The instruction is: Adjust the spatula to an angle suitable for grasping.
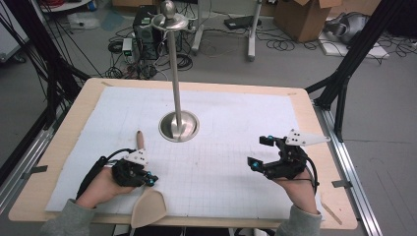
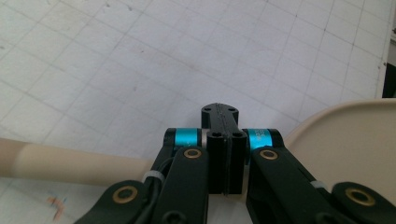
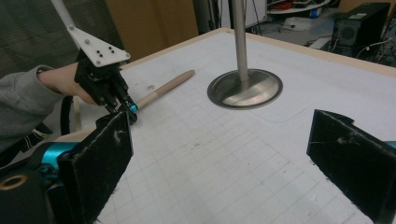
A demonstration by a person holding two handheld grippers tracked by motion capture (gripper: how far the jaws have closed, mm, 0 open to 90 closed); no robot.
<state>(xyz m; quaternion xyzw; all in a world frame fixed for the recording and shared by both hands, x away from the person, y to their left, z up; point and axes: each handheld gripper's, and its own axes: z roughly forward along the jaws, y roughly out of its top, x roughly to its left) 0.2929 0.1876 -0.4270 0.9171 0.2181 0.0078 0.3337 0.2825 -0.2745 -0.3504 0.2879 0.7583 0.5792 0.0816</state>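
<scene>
A: Where's your left gripper point(image 1: 150, 181)?

B: Low over the mat point(image 1: 221, 162), above the beige spoon point(image 1: 147, 209). Your jaws are pressed together with nothing between them; the handle passes beneath, and the bowl hangs over the near table edge.

A: And the right gripper point(image 1: 260, 151)?

B: Your jaws are spread wide, holding nothing, well apart from the spoon. The metal stand point(image 1: 179, 125) sits mid-mat, beyond both your hands.
</scene>
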